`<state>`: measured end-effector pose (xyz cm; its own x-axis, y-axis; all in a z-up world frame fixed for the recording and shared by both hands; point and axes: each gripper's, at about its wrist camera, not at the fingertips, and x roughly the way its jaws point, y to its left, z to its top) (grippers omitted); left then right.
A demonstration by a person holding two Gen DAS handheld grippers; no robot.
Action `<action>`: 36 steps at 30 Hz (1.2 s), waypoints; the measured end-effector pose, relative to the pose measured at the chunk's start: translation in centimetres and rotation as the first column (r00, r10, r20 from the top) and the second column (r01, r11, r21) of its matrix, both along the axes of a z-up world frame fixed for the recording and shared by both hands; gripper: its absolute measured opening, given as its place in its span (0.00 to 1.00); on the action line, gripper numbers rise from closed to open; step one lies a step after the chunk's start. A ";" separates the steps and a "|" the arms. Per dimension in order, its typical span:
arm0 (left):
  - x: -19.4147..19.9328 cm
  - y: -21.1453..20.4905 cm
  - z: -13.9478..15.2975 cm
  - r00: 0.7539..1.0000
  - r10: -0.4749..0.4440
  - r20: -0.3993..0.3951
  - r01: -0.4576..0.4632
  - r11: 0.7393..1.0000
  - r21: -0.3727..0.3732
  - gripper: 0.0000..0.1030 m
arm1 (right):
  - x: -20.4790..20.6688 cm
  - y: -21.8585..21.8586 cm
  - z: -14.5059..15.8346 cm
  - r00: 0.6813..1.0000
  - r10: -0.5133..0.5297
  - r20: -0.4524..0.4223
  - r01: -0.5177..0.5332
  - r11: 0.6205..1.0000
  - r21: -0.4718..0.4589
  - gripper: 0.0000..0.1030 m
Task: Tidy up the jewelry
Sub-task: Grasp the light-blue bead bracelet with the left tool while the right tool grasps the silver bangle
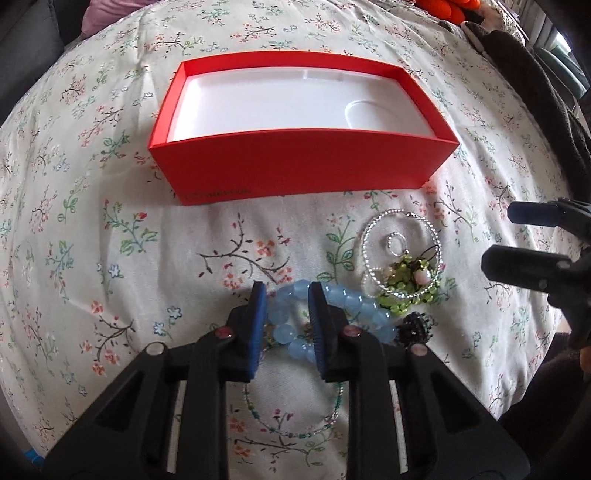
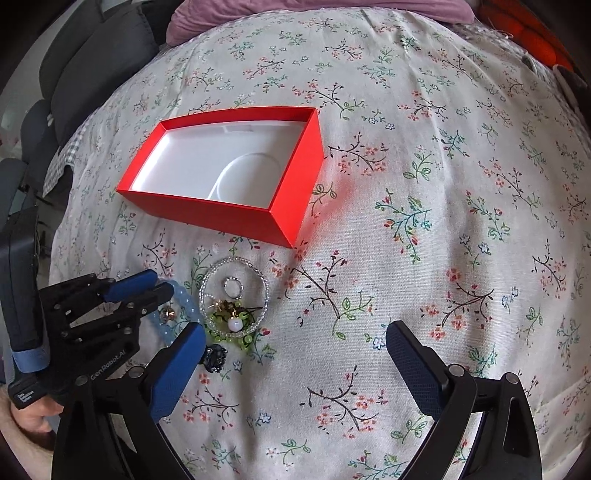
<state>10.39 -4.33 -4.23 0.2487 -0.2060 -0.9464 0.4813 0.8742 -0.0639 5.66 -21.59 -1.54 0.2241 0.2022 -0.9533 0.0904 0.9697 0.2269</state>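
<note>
A light blue bead bracelet lies on the floral cloth in front of an open red box with a white inside. My left gripper points down onto it, its blue pads shut on the bracelet's left arc. Beside it on the right lie a clear bead bracelet, a small ring, a green bead piece and a dark ornament. In the right wrist view my right gripper stands open over bare cloth, right of the pile, near the dark ornament. The red box holds nothing.
A thin green bead necklace lies under the left gripper. A small gold piece sits by the blue bracelet. A purple cushion and orange cloth lie at the far edge, dark chairs at the left.
</note>
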 end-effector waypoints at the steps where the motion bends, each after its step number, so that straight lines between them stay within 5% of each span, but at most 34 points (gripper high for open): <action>1: 0.1 0.1 0.0 1.000 0.000 0.003 0.000 1.000 0.003 0.24 | 0.0 -0.1 -0.1 1.000 -0.001 -0.001 0.001 1.000 0.002 0.96; 7: 0.2 0.1 -1.3 0.999 -0.044 -0.018 0.044 0.999 0.029 0.24 | 0.2 -0.8 -0.5 1.000 -0.005 -0.006 0.005 1.000 0.016 0.89; 12: 0.3 -0.3 -1.7 0.998 -0.058 -0.007 0.059 0.998 0.035 0.23 | 0.9 -0.5 -1.4 1.000 -0.010 -0.016 0.010 0.999 0.036 0.59; 14: 0.3 -0.8 -1.7 0.999 -0.053 -0.005 0.053 0.998 0.030 0.13 | 1.3 -0.2 -1.8 1.000 -0.004 -0.020 0.005 0.998 0.056 0.51; 18: 0.0 -1.0 -0.9 1.000 -0.007 -0.013 0.007 1.000 -0.013 0.12 | 2.1 0.9 -2.2 1.000 -0.002 -0.019 0.004 0.997 0.075 0.44; 31: -0.2 1.0 3.1 0.996 0.074 0.043 -0.068 0.990 -0.122 0.12 | 3.9 5.3 -3.6 0.999 0.041 -0.007 -0.041 0.995 -0.086 0.12; 36: -0.6 1.3 3.6 0.995 0.092 0.046 -0.085 0.987 -0.134 0.12 | 4.1 6.5 -3.2 0.998 0.055 0.004 -0.055 0.996 -0.066 0.04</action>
<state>9.75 -3.02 -0.60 0.3193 -0.3029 -0.8979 0.4078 0.8992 -0.1584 9.73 -15.11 -4.75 0.2204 0.1517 -0.9636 0.0355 0.9859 0.1633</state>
